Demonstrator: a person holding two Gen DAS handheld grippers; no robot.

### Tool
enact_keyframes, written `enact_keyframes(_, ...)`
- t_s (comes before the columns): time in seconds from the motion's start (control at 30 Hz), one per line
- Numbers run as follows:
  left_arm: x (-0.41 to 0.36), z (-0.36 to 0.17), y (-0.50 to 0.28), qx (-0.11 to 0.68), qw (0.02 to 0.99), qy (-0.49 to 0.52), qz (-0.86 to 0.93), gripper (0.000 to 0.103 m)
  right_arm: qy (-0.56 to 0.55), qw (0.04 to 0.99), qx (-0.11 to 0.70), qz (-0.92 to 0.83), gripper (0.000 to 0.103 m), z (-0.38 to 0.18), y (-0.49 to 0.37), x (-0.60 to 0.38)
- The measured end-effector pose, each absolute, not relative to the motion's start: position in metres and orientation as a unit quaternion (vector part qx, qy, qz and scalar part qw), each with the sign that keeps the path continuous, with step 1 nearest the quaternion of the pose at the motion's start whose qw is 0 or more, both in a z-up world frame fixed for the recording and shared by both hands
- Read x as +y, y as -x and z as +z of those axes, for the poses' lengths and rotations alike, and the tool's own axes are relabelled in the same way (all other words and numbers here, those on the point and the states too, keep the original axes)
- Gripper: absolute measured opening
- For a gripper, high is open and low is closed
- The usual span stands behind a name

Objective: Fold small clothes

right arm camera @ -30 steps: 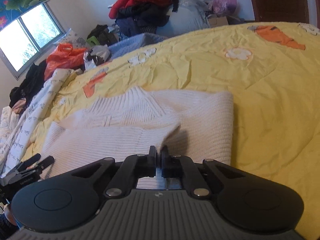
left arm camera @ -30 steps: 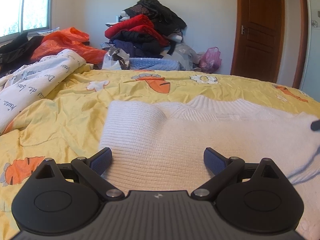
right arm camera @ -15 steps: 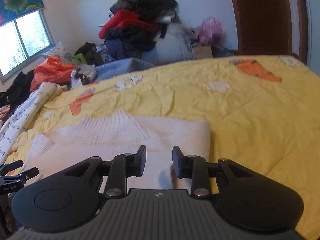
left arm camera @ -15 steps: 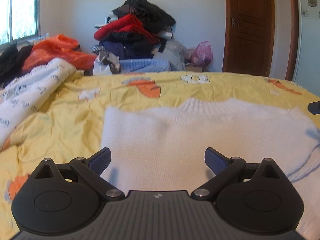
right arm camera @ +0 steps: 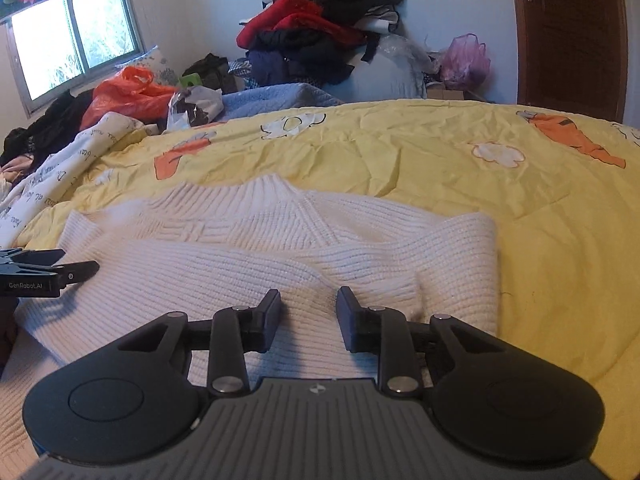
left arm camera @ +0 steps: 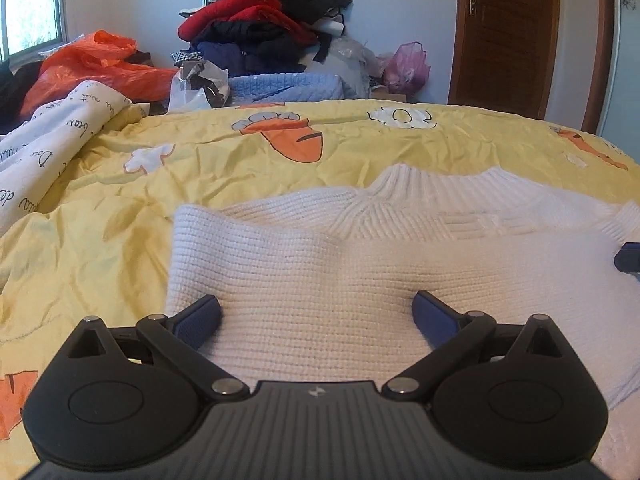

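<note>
Holding both grippers over the white sweater (left arm camera: pixel 360 280) lying flat on the yellow bed cover (left arm camera: pixel 100 240), you keep the left gripper (left arm camera: pixel 316 312) jaws wide open and the right gripper (right arm camera: pixel 308 308) jaws slightly open, gripping nothing.

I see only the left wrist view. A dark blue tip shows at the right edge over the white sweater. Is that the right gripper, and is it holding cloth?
Observer: Yes, that is the right gripper. Its jaws stand slightly apart over the white sweater with nothing pinched between them.
Operator: How does the sweater's right side lie?
Observer: The right sleeve is folded in across the body, so that side ends in a straight folded edge on the yellow quilt.
Operator: And my left gripper from there?
Observer: The left gripper shows at the right view's left edge, over the sweater's left part. From that side I cannot tell how its jaws stand.
</note>
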State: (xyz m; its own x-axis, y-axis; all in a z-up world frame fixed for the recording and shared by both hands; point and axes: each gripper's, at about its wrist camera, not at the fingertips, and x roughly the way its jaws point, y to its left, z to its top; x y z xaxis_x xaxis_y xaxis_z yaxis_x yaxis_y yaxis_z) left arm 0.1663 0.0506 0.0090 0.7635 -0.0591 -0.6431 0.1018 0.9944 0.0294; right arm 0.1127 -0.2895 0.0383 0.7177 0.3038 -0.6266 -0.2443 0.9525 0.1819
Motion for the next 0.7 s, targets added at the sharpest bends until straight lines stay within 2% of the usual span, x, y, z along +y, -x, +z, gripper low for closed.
enact_keyframes(0.1,0.046,0.026,-0.153,0.353,0.935,-0.038,-0.005,0.103,-0.007,0.933,0.339,0.119,0.035,0.047,-0.103,-0.277)
enact_keyframes(0.13,0.044,0.033,-0.141,0.350,0.936,-0.036,-0.001,0.103,-0.008,0.936,0.337,0.099,0.043,0.054,-0.096,-0.275)
enact_keyframes(0.23,0.041,0.047,-0.092,0.319,0.946,-0.009,-0.057,0.103,-0.038,0.943,0.305,0.127,0.051,0.074,-0.060,-0.274)
enact_keyframes(0.3,0.032,0.038,-0.072,0.338,0.938,-0.019,-0.074,0.103,-0.037,0.936,0.313,0.153,0.052,0.072,-0.039,-0.268)
enact_keyframes(0.43,0.026,0.004,-0.056,0.361,0.929,-0.046,-0.070,0.103,0.036,0.925,0.351,0.141,0.054,0.041,-0.019,-0.251)
enact_keyframes(0.53,0.031,0.002,-0.061,0.362,0.929,-0.034,-0.065,0.103,0.077,0.935,0.311,0.151,0.055,0.029,-0.004,-0.248)
enact_keyframes(0.7,0.028,0.015,-0.046,0.386,0.921,-0.038,-0.045,0.103,0.072,0.931,0.333,0.131,0.061,0.043,0.000,-0.243)
